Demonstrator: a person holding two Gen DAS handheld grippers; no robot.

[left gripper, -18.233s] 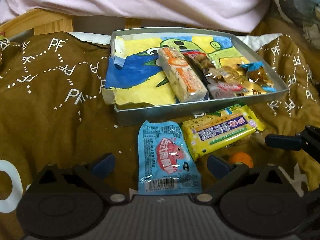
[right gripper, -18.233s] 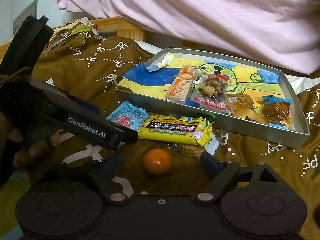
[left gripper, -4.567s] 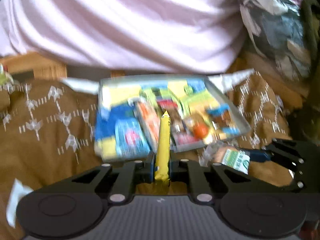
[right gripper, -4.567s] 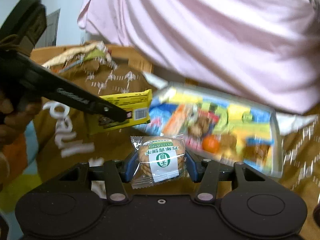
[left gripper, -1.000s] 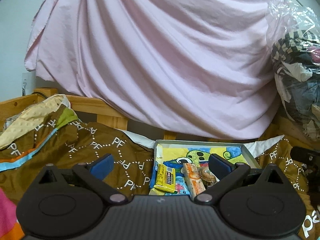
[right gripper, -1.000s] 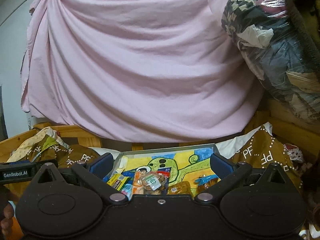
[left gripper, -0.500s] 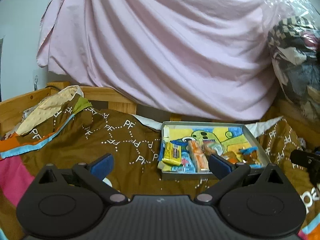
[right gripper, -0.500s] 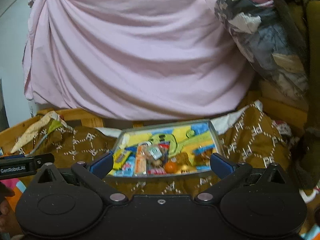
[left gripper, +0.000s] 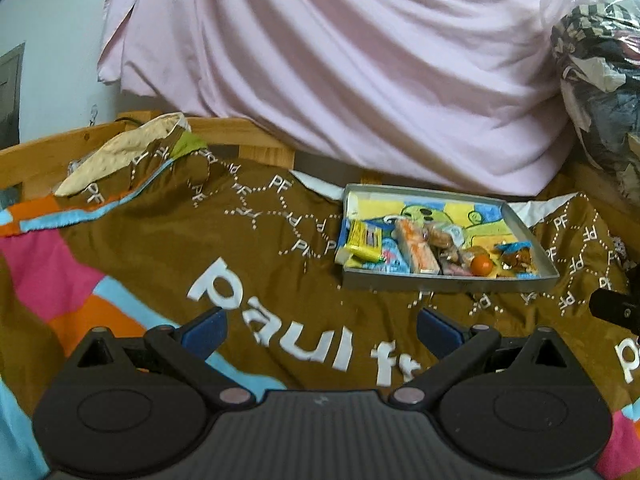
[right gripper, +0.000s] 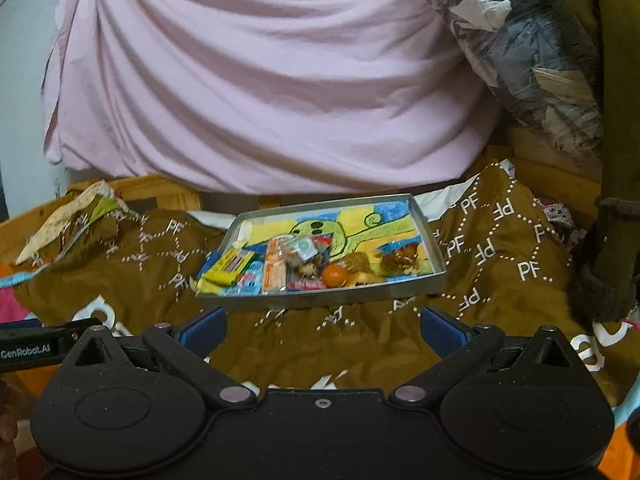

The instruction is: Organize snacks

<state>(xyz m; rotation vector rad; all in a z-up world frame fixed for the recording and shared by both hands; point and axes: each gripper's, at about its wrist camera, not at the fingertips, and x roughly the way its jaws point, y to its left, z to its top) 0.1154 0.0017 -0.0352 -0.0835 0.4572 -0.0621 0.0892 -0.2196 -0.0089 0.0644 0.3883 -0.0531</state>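
A metal tray (right gripper: 434, 258) lined with a bright cartoon drawing is being shown on a brown printed blanket (left gripper: 260, 280), with the snacks gathered along its near edge. A yellow packet (right gripper: 226, 270), a blue pouch (right gripper: 248, 285) lying partly under it, an orange-and-white bar (right gripper: 275, 270), a round wrapped biscuit (right gripper: 303, 247), a small orange fruit (right gripper: 335, 275) and a blue-edged packet of brown sweets (right gripper: 402, 258) are all being held inside the rim. No loose snack is being seen on the visible blanket, so the sorting is being judged as finished or nearly so; at most a tidying of the overlapping pile is being left.

Both tools are being kept well back from the tray. The left gripper (left gripper: 320, 326) is being held with its fingers spread wide and nothing between them, and the right gripper (right gripper: 322, 326) is being held likewise, wide apart and empty.

Much is being obscured: the packets are overlapping, their print is being blurred beyond reading, and several brown wrapped pieces near the fruit cannot be told apart. The foreground blanket is being hidden by the black gripper bodies, and its left and right edges are being cut off, so a stray item there cannot be ruled out.
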